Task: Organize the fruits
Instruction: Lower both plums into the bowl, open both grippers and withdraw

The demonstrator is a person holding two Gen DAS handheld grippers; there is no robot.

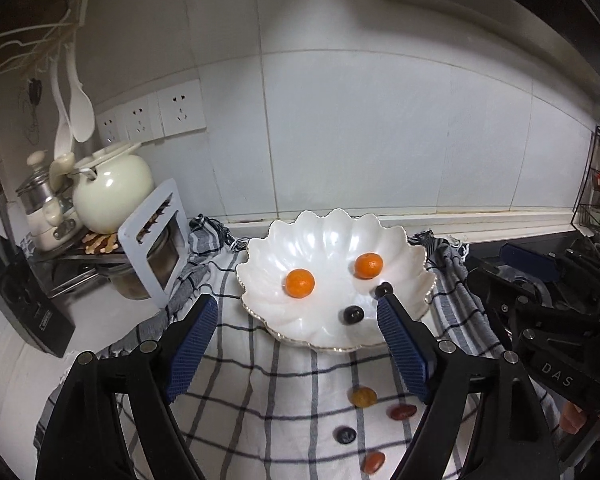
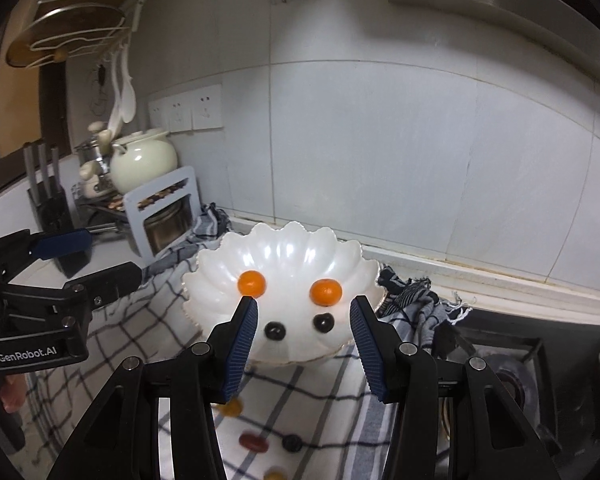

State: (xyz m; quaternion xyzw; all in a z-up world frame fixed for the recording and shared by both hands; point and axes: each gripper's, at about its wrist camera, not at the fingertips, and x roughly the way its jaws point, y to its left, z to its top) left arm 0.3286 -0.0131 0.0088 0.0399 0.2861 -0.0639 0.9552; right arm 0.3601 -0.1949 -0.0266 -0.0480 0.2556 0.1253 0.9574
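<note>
Cloth (image 1: 284, 408): checked woven fabric; small oval fruits (image 1: 401, 412) lie loose on it
Dish (image 1: 324, 240): glossy white, scalloped; holds two round tangerines (image 1: 300, 283), two dark grapes (image 1: 353, 314)
Left gripper (image 1: 298, 344): ribbed blue pads spread, empty
Right gripper (image 2: 302, 346): pads apart, empty

Both fisheye views are dim and cool-toned, lit from overhead. Glare streaks the scalloped pearly white bowl (image 1: 332, 240) and the cream ceramic pot (image 1: 112, 188). Straight tile lines on the wall bow strongly, and the corners fall to black vignette. The small fruits on the checked cloth (image 1: 284, 412) near the table's front edge look soft and smeared; the bowl's contents stay sharp.
</note>
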